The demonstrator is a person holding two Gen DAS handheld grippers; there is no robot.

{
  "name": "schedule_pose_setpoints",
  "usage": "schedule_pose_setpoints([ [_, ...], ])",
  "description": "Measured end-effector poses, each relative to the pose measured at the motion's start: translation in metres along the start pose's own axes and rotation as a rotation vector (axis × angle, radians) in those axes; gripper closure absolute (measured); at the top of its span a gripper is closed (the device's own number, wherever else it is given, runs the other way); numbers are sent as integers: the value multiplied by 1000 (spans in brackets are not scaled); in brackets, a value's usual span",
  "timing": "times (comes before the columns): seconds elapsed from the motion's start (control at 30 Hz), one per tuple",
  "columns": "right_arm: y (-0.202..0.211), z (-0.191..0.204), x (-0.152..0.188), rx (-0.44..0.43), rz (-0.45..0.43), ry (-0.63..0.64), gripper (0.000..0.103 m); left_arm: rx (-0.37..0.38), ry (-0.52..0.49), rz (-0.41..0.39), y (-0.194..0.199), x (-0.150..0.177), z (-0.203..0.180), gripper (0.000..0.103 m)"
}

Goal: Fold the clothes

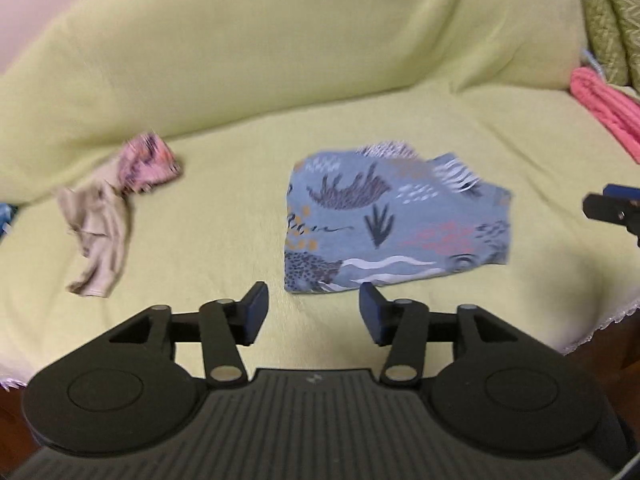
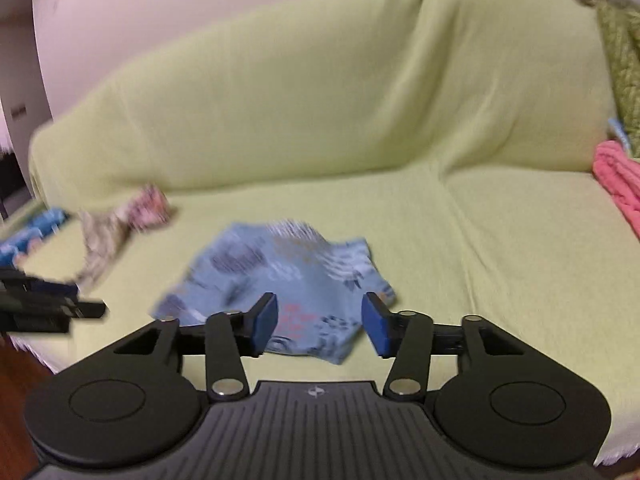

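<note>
A blue patterned garment (image 1: 396,220) lies folded flat on the green-covered sofa seat; it also shows in the right wrist view (image 2: 288,280). A crumpled beige and pink garment (image 1: 116,216) lies to its left, also in the right wrist view (image 2: 120,232). My left gripper (image 1: 314,314) is open and empty, just in front of the blue garment's near edge. My right gripper (image 2: 319,326) is open and empty, above the blue garment's near right corner. The right gripper's tip shows at the right edge of the left wrist view (image 1: 612,210), and the left gripper at the left of the right wrist view (image 2: 48,308).
The green sofa backrest (image 1: 280,52) rises behind the seat. A pink folded cloth (image 1: 604,112) and green patterned cushions (image 1: 612,16) sit at the right end. A blue item (image 2: 32,236) lies at the far left. The sofa's front edge with white trim (image 1: 600,328) is close.
</note>
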State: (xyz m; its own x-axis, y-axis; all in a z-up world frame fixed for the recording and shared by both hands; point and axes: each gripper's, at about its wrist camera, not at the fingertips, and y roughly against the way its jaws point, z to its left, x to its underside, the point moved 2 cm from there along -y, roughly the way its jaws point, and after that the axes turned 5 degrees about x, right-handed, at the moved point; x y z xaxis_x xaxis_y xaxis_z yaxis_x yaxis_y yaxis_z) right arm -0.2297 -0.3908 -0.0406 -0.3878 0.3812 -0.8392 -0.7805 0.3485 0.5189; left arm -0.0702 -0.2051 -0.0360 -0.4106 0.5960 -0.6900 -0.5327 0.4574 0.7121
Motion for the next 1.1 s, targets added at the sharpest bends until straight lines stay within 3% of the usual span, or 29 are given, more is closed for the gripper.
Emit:
schedule_pose_setpoints([
  [0.07,26,6,0,-14,-29,-27,47,-3,-5,-28,24,8,-10,46],
  [0.2,66,19,2,-6,-73,-49,29,0,-1,-80,66,24,-26,38],
  [0.47,105,36,17,55,-96,-27,16,10,24,-112,106,47,-39,29],
  [0.7,93,42,19,63,-47,-43,11,5,59,-69,88,45,-32,27],
  [1.1,21,33,16,60,44,-58,11,40,92,44,0,25,-16,21],
])
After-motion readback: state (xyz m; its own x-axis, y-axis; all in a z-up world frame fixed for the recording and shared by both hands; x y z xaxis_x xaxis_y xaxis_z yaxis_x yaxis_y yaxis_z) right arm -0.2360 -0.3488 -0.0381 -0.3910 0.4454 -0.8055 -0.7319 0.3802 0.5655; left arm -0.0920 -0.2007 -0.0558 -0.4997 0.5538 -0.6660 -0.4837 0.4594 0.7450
